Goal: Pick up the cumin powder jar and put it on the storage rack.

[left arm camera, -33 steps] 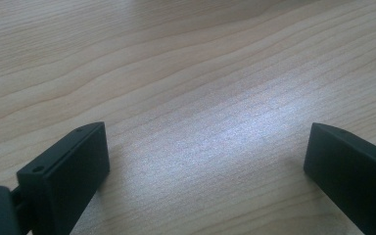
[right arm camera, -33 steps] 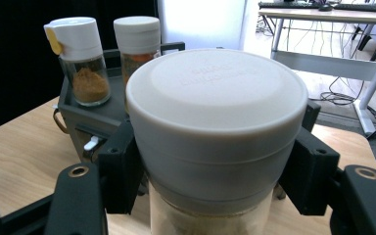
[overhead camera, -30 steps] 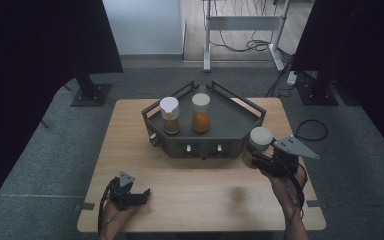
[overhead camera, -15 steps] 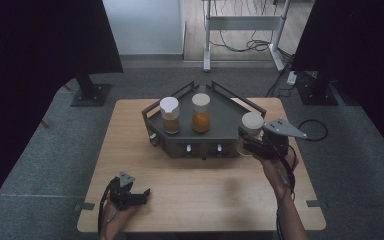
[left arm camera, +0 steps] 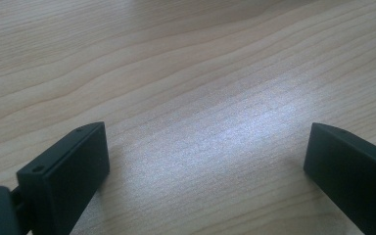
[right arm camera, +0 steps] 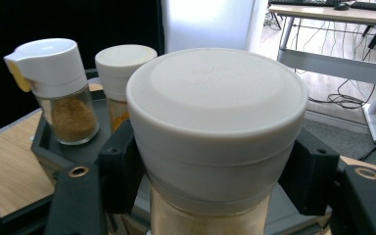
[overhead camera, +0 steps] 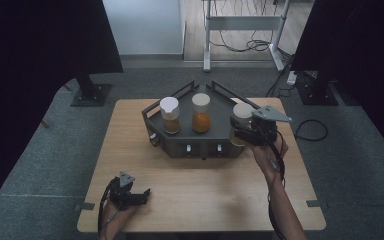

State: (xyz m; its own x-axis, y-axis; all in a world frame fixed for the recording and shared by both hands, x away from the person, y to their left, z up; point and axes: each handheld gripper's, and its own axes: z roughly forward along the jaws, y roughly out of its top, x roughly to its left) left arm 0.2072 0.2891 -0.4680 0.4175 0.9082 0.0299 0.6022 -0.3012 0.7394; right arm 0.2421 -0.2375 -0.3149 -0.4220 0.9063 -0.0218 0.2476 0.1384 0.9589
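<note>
at right of centre in the high view, right gripper [overhead camera: 241, 131] pinches upright jar [overhead camera: 242, 116] over the tray's [overhead camera: 205, 142] right end; left gripper [overhead camera: 141, 196] spread, far off.

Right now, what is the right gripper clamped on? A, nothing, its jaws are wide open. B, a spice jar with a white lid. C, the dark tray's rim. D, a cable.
B: in the right gripper view the right gripper has both black jaws pressed against the white-lidded spice jar, by the dark tray.
</note>
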